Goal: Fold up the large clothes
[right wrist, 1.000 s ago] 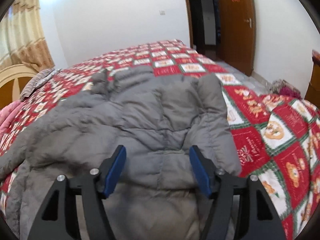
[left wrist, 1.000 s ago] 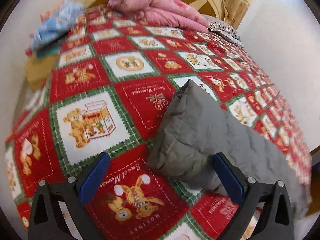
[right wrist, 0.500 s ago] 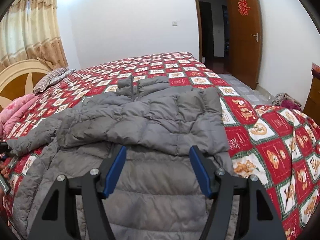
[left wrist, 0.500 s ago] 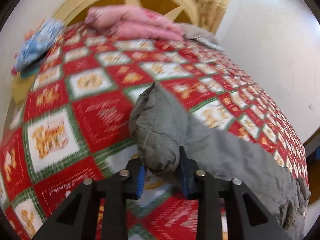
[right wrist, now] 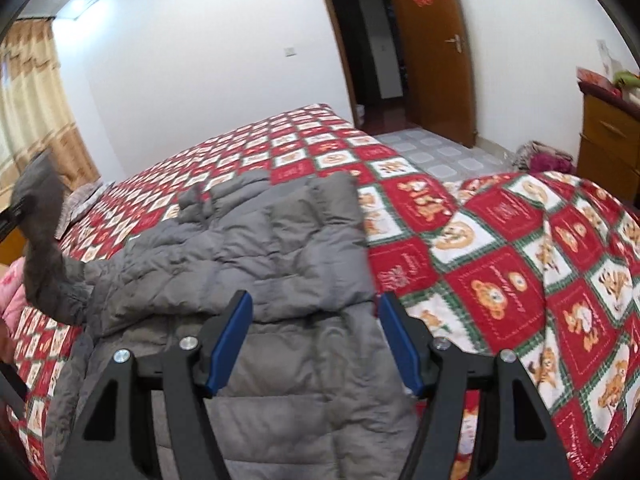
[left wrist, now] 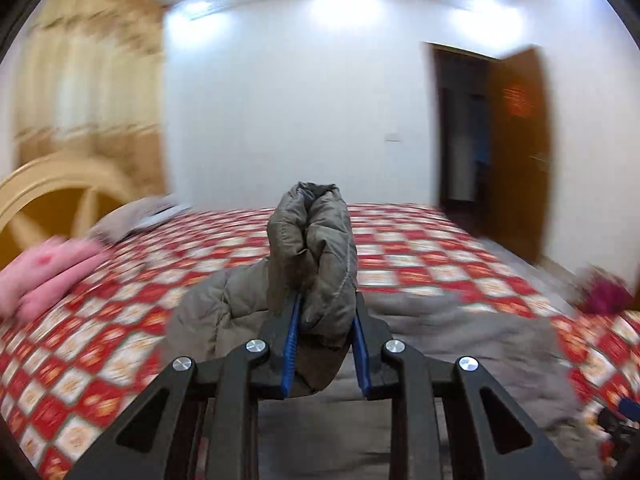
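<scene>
left gripper (left wrist: 325,322) pinches the grey jacket (right wrist: 256,248) sleeve cuff, raised above the bed (right wrist: 500,264). right gripper (right wrist: 315,340) hangs spread over the jacket, holding nothing.

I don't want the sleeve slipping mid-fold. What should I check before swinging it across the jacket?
1. Left gripper clamped on the sleeve: ok, cuff bulges between the pads.
2. Sleeve lifted off the bedspread: ok.
3. Jacket body lying flat: ok, other sleeve already folded in.
4. Right gripper free: ok, open above the jacket, holding nothing.
5. Grip depth enough for the swing: cannot tell.
</scene>
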### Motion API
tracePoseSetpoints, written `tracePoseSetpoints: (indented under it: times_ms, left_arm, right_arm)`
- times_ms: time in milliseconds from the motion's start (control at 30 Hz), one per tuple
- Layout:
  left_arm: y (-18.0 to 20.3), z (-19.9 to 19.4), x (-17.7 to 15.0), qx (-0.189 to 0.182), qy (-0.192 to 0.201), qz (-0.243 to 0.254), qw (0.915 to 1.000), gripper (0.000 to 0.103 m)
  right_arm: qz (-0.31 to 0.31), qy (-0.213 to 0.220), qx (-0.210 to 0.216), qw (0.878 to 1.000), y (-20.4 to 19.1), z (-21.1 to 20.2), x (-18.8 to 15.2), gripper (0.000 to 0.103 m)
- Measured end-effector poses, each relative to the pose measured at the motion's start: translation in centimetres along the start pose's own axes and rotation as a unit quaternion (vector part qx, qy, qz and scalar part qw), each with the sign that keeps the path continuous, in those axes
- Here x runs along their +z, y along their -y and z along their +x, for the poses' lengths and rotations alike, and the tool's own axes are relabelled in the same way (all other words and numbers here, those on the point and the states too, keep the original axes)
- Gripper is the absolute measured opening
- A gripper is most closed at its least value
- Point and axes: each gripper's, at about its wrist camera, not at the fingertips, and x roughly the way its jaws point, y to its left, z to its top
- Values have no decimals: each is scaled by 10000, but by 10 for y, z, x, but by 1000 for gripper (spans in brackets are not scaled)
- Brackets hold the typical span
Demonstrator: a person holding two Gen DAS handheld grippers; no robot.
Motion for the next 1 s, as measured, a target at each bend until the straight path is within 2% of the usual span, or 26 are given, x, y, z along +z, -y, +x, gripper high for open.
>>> tracePoseSetpoints:
  times_ms: [67,167,267,367,400,433,467,500,567,667,767,833,867,900,933,1000]
  left_arm:
    - [36,5,-5,-376,-62,200,9991,24]
    - [97,15,-31,-949,-276,630,9931,24]
    - [136,32,-56,-1216,-647,831,9870,25]
    - [153,49,-85,-1403,-1176,827,9796,25]
    - [155,52,-91,-1442,-1303,811,9776,30]
    - [155,56,-97,-1625,-1511,772,9720,36]
    - [160,55,-102,-1806,-1625,734,9673,53]
    - [158,55,-107,-2123,-1778,661,9586,68]
    - [156,43,-110,-2442,-1835,789,9489,81]
    - [154,25,-114,-2576,-1964,1098,9397,84]
    - [119,5,-115,-2753,-2147,792,9337,84]
    - [95,-2,-115,-2733,-2205,586,9345,84]
    - [80,-2,-114,-2650,-2186,437,9381,84]
    - [57,-2,-108,-2427,-2155,211,9456,84]
    - [42,-2,-104,-2304,-2121,74,9497,84]
    - [-1,6,-87,-1705,-1878,-327,9667,84]
  right_arm:
    - [101,-6,-10,9999,11,-2,1,68]
    - [270,10,-98,9996,28,-6,2,68]
    - [404,3,-156,9991,42,-9,2,68]
    - [482,-37,-167,9987,50,-10,1,68]
    - [497,-46,-158,9986,52,-10,0,69]
    - [521,-66,-157,9985,53,-9,-1,69]
    - [542,-80,-136,9984,54,-7,0,69]
    - [583,-100,-105,9982,56,-6,0,69]
    - [683,-108,-75,9976,58,-4,2,69]
    - [824,-82,126,9965,58,-2,11,70]
    - [888,-12,417,9952,53,-6,24,70]
    - [751,52,542,9957,41,-7,32,75]
    - [602,43,676,9959,30,-5,35,77]
    - [501,2,792,9956,21,-1,36,81]
    - [397,-66,906,9951,11,6,36,81]
    - [176,-303,854,9957,-13,29,32,81]
